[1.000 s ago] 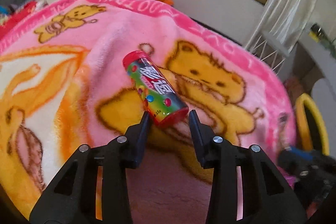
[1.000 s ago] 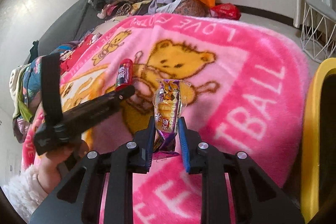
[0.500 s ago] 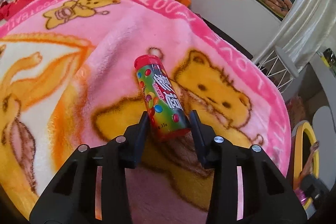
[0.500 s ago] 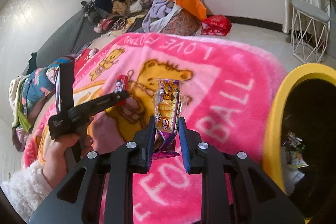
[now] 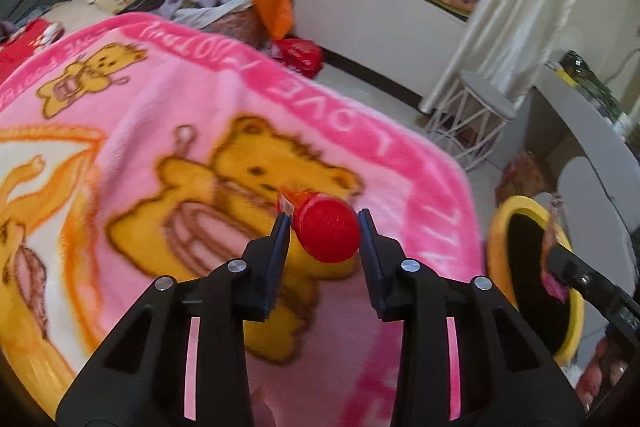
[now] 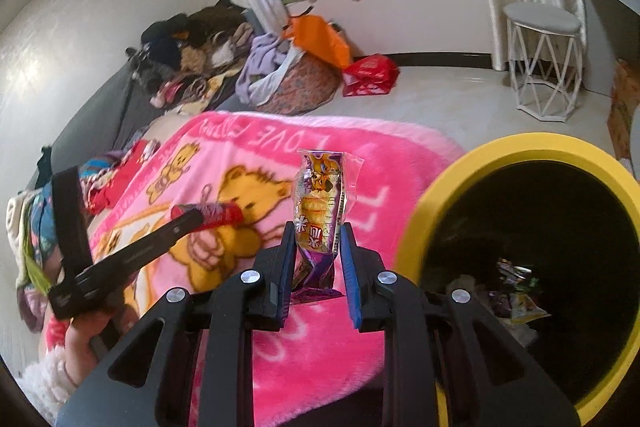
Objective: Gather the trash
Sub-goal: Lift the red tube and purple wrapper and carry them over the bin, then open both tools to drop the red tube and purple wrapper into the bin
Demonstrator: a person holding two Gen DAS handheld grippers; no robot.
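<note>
Above the pink blanket (image 5: 160, 131), the left gripper (image 5: 320, 227) is closing on a stiff, slick candy tube (image 5: 326, 233) crosswise; the right gripper (image 6: 318, 243) pinches a light, crinkly snack packet (image 6: 320, 203) low, beside the yellow bin (image 6: 520, 147).

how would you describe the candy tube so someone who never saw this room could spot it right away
Find the big pink bear blanket that covers the bed. Above its yellow bear print, the left tongs are closing on the candy tube. It is a small cylinder with a round red cap facing the camera, unlike the flat purple snack wrapper pinched in the right tongs beside the yellow bin.
</note>
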